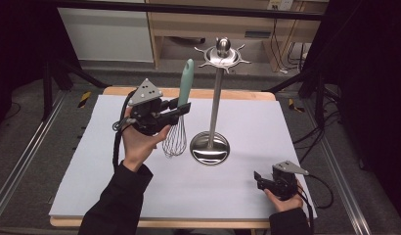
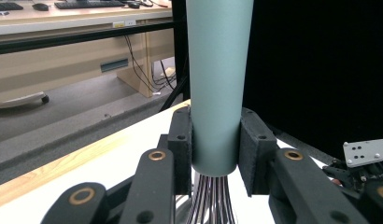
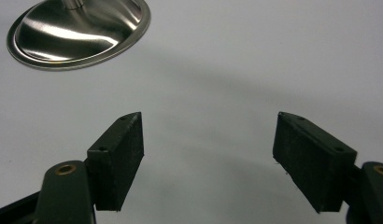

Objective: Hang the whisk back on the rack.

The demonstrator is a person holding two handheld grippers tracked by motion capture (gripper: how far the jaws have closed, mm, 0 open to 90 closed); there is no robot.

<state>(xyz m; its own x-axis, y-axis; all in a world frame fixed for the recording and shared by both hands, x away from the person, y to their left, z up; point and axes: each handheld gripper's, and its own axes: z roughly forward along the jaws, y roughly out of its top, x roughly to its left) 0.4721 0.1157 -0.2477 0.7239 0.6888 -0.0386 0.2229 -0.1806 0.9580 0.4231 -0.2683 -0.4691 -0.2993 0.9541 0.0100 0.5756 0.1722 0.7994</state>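
Whisk (image 1: 179,120) first: your left gripper (image 1: 185,107) has its jaws clamped on the lower end of the pale green handle, holding it upright above the white table (image 1: 267,127), wire loops hanging down just beside the steel stand (image 1: 211,122). That stand's round dished base carries nothing, and the hooks at its top are bare. Your right gripper (image 3: 208,158) rests low at the near right, jaws spread wide around nothing.

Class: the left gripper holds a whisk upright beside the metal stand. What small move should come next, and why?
Probably lift the whisk toward the stand's hooks: the left gripper clamps its teal handle, the hooks sit higher, and the right gripper rests open.
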